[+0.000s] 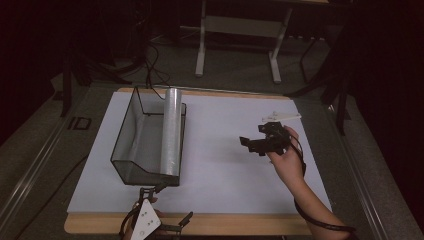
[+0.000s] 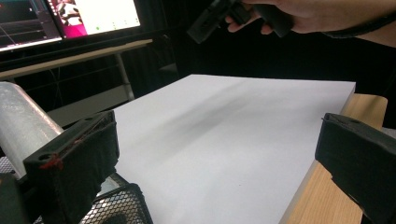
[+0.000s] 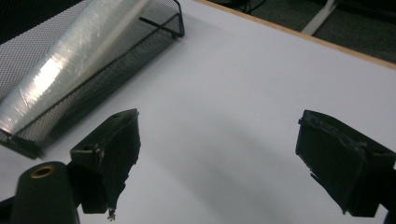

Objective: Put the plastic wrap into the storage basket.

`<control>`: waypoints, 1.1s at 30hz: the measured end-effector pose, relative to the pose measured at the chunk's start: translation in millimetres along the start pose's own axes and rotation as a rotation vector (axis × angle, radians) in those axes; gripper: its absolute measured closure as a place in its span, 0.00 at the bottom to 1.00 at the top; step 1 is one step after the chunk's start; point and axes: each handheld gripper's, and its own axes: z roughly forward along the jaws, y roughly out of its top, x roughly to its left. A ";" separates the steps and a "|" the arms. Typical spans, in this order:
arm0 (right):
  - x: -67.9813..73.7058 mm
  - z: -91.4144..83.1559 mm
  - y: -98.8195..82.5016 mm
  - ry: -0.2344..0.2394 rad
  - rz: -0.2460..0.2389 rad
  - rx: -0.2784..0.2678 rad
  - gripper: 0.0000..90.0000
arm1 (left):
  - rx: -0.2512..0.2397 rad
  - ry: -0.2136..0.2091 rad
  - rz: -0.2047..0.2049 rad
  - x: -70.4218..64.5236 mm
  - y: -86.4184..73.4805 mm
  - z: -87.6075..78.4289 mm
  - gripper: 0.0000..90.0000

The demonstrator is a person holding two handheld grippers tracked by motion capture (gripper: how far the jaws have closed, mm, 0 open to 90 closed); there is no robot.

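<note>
A black mesh basket (image 1: pixel 131 150) stands on the left part of the white sheet (image 1: pixel 225 170). A roll of clear film (image 1: pixel 171 130) lies lengthwise along the basket's right side, its far end sticking up over the rim. My right gripper (image 1: pixel 254 136) hovers over the sheet to the right of the basket, open, with nothing between its jaws. In the right gripper view the right gripper (image 3: pixel 229 154) looks at bare sheet, with the roll (image 3: pixel 60 65) and basket (image 3: pixel 116 51) at upper left. My left gripper (image 1: pixel 167 205) sits open at the table's front edge near the basket's front corner (image 2: pixel 121 207).
A wooden table edge (image 1: pixel 225 225) borders the sheet at the front. Desk legs (image 1: pixel 201 45) and cables stand on the floor behind the table. Lit monitors (image 2: pixel 70 18) glow beyond the table in the left gripper view, where the right gripper (image 2: pixel 210 21) shows high up.
</note>
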 end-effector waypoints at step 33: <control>-13.7 -31.0 -101.2 -0.051 0.026 -0.039 0.15 | 0.003 -0.006 0.005 -1.2 0.2 0.3 0.00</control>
